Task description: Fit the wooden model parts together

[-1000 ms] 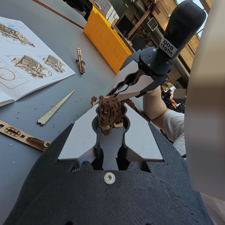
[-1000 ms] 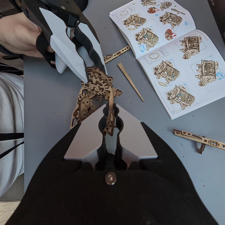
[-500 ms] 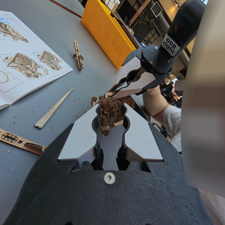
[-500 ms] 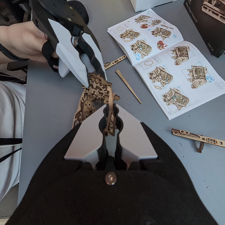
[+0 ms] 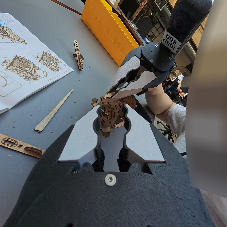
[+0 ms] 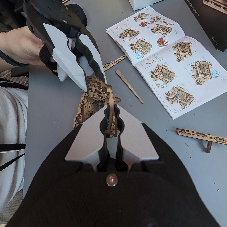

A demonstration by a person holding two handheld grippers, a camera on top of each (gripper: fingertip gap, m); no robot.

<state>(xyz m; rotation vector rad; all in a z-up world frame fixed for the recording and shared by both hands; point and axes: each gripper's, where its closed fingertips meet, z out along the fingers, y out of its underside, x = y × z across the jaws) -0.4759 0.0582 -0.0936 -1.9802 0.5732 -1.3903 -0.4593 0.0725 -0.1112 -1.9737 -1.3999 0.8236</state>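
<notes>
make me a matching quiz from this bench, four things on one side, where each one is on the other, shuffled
Things:
1. gear cluster
2. flat wooden panel
3. tapered stick
4. yellow bin

Places:
A. lying on the table between the model and the booklet
B. at the far table edge in the left wrist view
C. between the left tool's fingers
D. pinched on edge in the right tool

Pairs: 1-C, 2-D, 3-A, 4-B

Instruction booklet point(image 5: 24, 63) cut off at left edge; black box point(image 6: 211, 22) cropped at top right.
</notes>
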